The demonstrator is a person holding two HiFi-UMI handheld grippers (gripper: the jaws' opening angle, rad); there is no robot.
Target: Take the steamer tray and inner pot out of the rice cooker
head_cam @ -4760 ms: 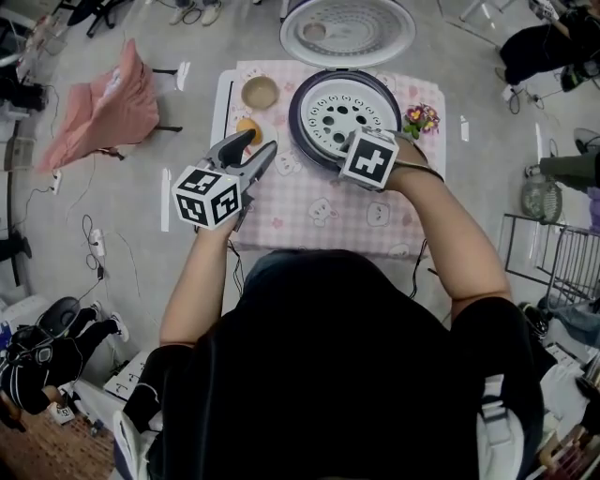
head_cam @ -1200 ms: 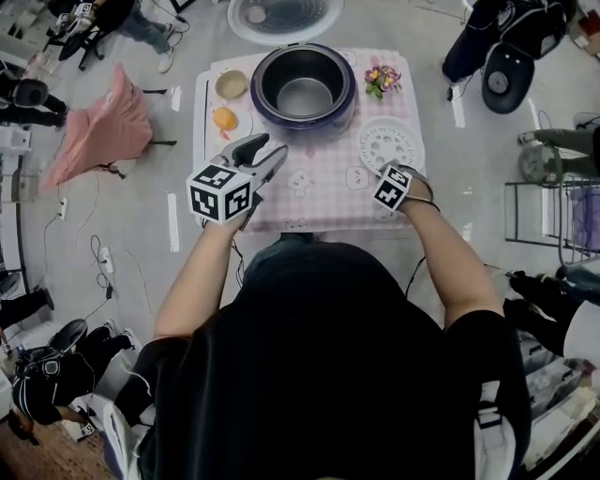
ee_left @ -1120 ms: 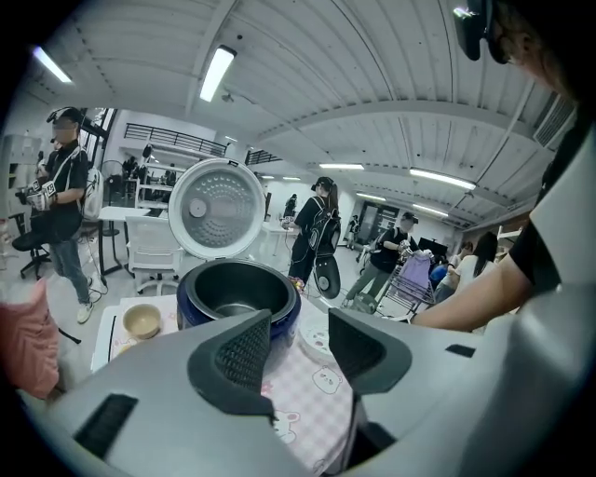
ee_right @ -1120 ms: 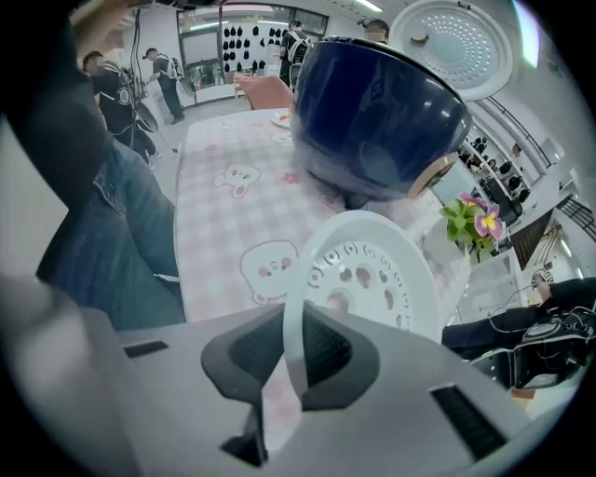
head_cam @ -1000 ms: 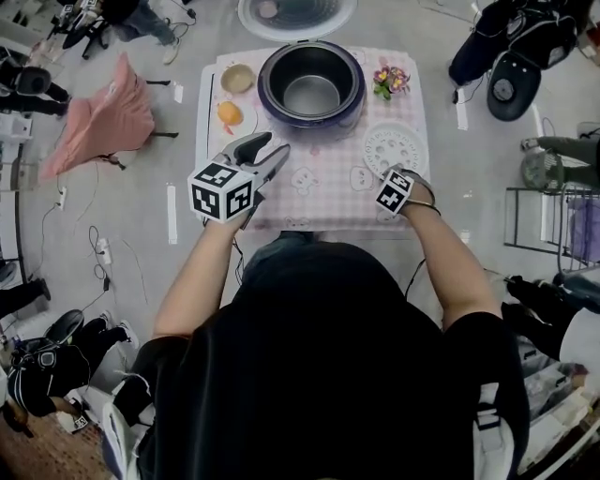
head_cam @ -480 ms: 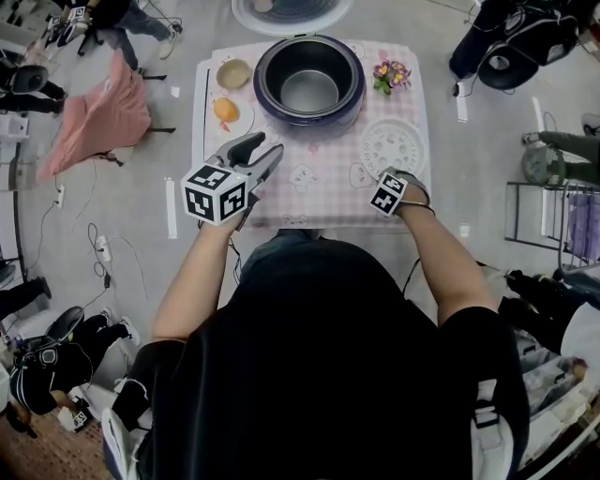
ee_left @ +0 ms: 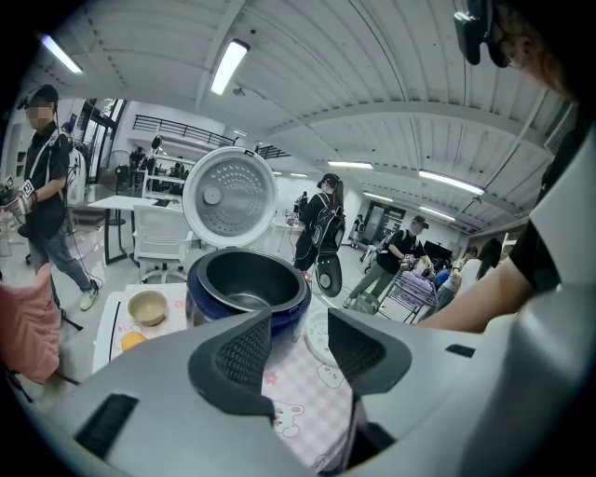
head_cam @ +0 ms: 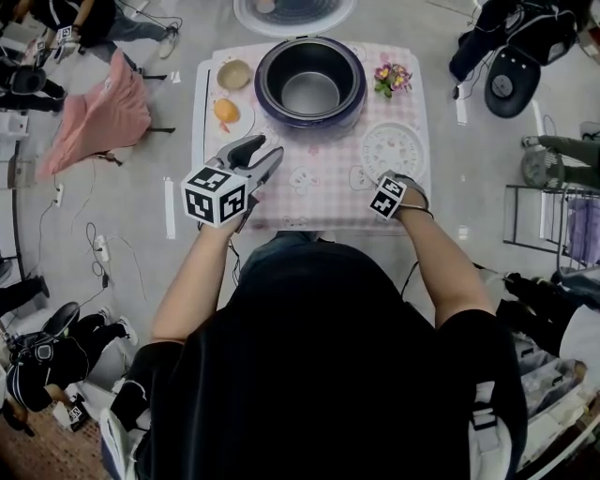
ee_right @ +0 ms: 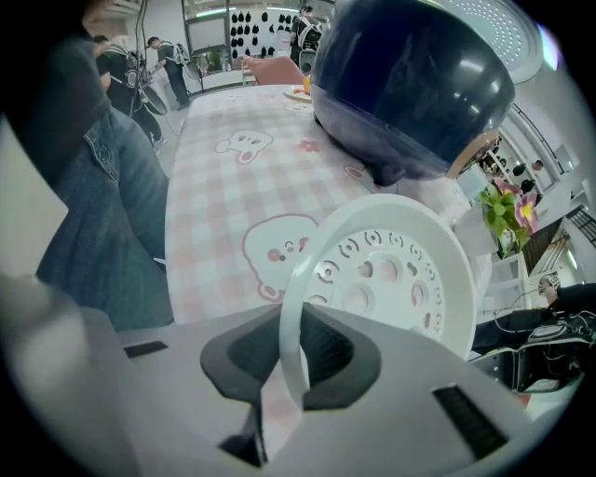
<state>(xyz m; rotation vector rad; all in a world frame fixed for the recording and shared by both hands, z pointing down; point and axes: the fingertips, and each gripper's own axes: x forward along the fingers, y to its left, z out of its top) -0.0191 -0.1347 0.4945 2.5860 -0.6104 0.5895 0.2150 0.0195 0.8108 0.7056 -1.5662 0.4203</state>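
The dark blue rice cooker (head_cam: 309,80) stands at the table's far middle, lid up, with the dark inner pot (head_cam: 308,92) inside. The white perforated steamer tray (head_cam: 394,148) is down at the checked cloth to the cooker's right. My right gripper (head_cam: 392,185) points steeply down, shut on the tray's near rim. In the right gripper view the rim (ee_right: 296,317) runs between the two pads of that gripper (ee_right: 296,352). My left gripper (head_cam: 261,155) hovers open over the table's left front with nothing between its jaws. It faces the cooker (ee_left: 247,289) in the left gripper view (ee_left: 298,340).
A small beige bowl (head_cam: 233,73) and an orange (head_cam: 226,111) on a plate sit left of the cooker. A pot of flowers (head_cam: 392,77) stands to its right. The raised lid (head_cam: 295,11) hangs beyond the far edge. People and chairs surround the table.
The steamer tray has come out of the cooker and now sits on the cloth at the right. My right gripper sank slightly with it. The left gripper stayed where it was.
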